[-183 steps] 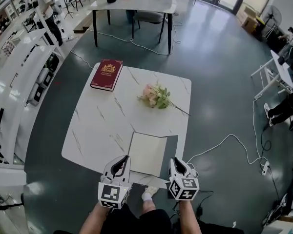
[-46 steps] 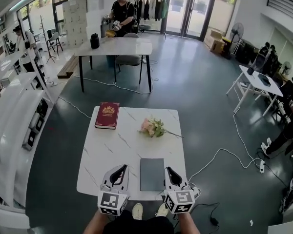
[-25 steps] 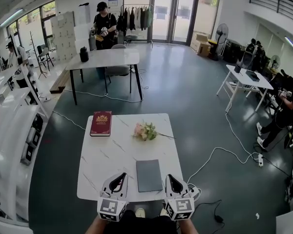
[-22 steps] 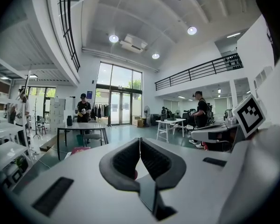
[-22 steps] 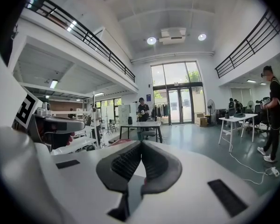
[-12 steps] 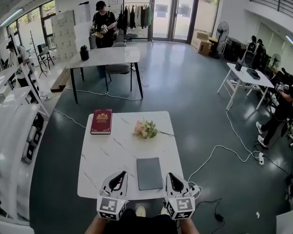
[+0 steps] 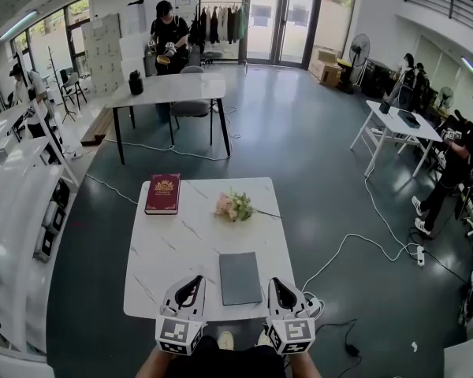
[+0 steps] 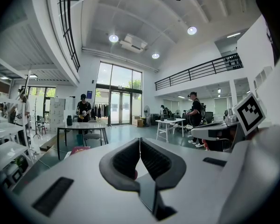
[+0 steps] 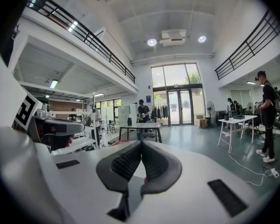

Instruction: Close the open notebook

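Note:
The grey notebook (image 7: 240, 278) lies closed and flat near the front edge of the white marble table (image 7: 181, 242). My left gripper (image 7: 193, 282) is held just left of the notebook at the table's front edge, and my right gripper (image 7: 277, 287) just right of it. Neither touches the notebook. In the left gripper view the jaws of the left gripper (image 8: 140, 139) meet with nothing between them. In the right gripper view the right gripper (image 9: 141, 143) is likewise shut and empty. The notebook is hidden in both gripper views.
A dark red book (image 7: 163, 193) lies at the table's far left, and a bunch of pink flowers (image 7: 234, 206) at its far middle. Cables (image 7: 355, 246) run across the floor on the right. Another table (image 7: 169, 90) with a person stands farther back.
The notebook lay open with pale pages several seconds ago and is now closed. Over the last second both grippers have stayed beside it, unmoved.

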The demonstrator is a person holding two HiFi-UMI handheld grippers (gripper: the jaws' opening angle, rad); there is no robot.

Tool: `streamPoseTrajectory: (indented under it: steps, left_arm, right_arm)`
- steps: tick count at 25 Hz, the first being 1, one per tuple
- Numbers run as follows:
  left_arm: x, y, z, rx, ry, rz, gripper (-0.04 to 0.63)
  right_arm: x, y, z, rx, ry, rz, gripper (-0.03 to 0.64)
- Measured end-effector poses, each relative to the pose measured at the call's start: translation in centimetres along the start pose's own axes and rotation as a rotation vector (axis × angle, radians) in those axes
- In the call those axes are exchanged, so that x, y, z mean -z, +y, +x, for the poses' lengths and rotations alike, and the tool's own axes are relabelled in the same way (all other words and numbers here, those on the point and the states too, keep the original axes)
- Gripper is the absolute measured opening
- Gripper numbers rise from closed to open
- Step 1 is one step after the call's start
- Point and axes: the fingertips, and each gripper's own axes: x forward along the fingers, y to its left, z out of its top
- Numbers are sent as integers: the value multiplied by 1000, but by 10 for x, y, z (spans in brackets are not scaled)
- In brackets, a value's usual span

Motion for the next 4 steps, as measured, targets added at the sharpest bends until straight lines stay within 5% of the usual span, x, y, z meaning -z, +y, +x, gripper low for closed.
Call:
streamPoseTrajectory:
  steps: [4]
  left_arm:
    - [2, 1, -1, -2, 0, -2, 25]
  right_arm:
    - [1, 2, 0, -1, -1, -4, 17]
